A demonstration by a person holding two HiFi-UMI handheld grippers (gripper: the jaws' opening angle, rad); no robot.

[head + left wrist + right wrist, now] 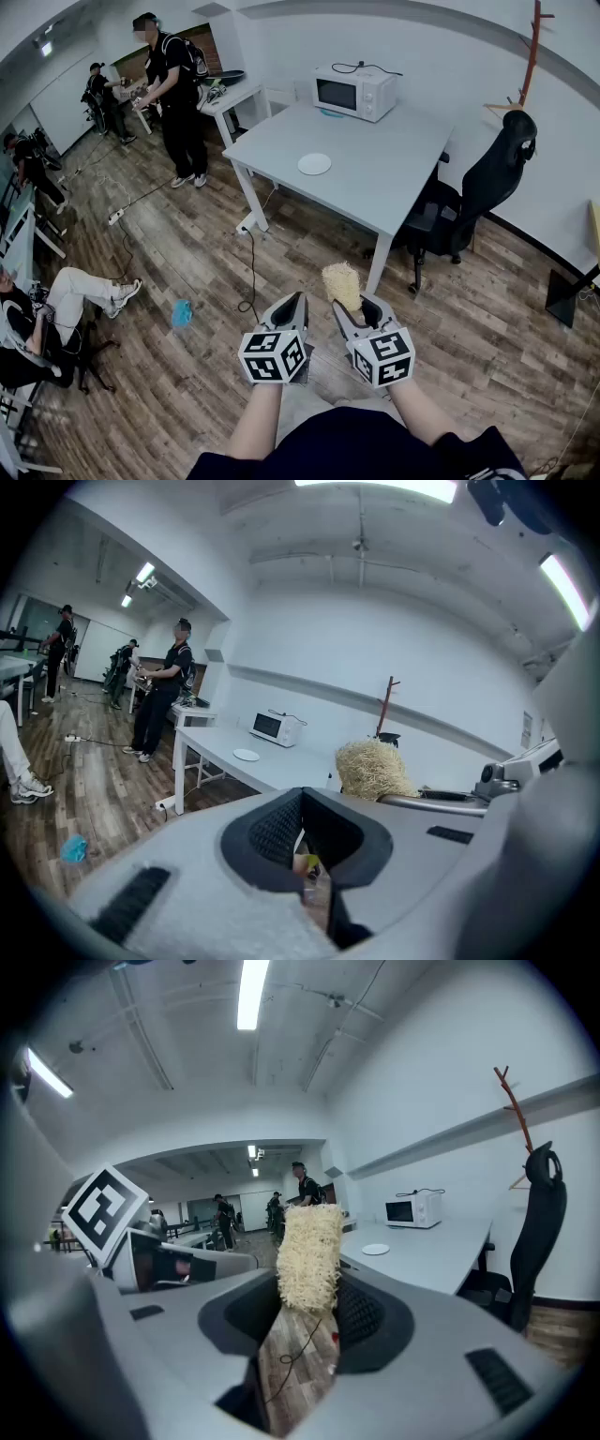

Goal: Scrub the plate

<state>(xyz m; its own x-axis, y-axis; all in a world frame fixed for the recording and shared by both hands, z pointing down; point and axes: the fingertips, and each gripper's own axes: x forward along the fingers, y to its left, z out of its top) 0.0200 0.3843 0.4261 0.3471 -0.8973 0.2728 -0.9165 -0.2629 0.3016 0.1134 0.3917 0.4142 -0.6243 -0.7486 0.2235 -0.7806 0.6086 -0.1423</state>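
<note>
Tongs at the ready, I stand on the wood-plank floor (187, 246) with the scrubbing not yet begun. The small white round plate (314, 164) lies well ahead of both tips on the long white table (398, 192), between my tongs and the white microwave oven (353, 92) at the far edge. Nothing of mine touches it.

I judge the first need is to close the gap to the table, keeping the right tongs clear of the black office chair (502, 164) ahead and to their right. Once there, the plate will likely skate on the smooth top. One pair should steady its rim while the other lays the scrubbing head flat on its face and works in circles from centre to edge. The pressure should be moderate so the fibres do not fold over.

My right tongs (354, 309) are clamped on a pale straw-coloured fibrous scrubber (340, 284). The pads pinch its lower end, and the bushy head stands up past the tips, just to the right of the other pair. My left tongs (295, 302) are closed tip to tip with nothing between them, so they must open before they can hold the plate.
</note>
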